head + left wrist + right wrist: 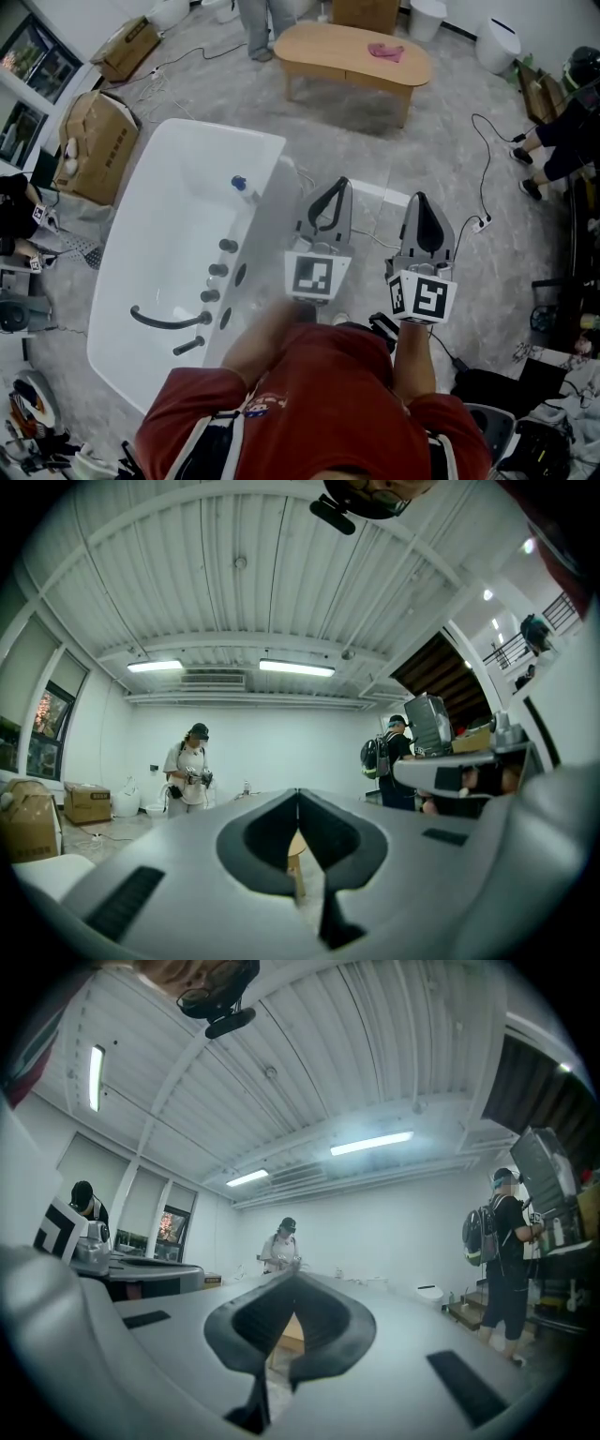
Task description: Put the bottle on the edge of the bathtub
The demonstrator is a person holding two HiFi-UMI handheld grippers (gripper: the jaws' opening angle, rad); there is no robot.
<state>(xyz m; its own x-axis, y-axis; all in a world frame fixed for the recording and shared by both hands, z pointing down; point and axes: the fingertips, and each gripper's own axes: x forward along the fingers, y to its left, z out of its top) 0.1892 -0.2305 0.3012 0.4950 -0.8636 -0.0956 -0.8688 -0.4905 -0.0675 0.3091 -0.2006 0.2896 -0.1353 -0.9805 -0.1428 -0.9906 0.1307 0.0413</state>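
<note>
We hold both tongs closed and empty. The left tongs (340,182) have their jaws together at the tips, with only a slim gap lower down (through it we see a strip of floor and a wooden leg). The right tongs (419,196) are the same, tips touching and nothing gripped. In the left gripper view the left tongs (298,793) point level across the room. So do the right tongs (292,1273) in the right gripper view. Each carries its marker cube (314,275) just above our red shirt (309,403).

Both tongs hang over the grey floor (441,141), side by side. The left pair is just beside the long right wall of the white bathtub (211,129). The bottle (241,186), small with a blue cap, sits at the tub's long right edge toward the far end. It seems to stand on the rim itself, though from the head view we cannot be sure it is not just inside. It is apart from both tongs.

Nearer us along that edge are the round knobs (217,270) and a dark spout (169,322). Beyond the tub stands a wooden table (352,56) with a pink cloth (385,51) on it. Cardboard boxes (94,145) sit off the tub's left side. A person in a cap (190,771) stands across the room.
</note>
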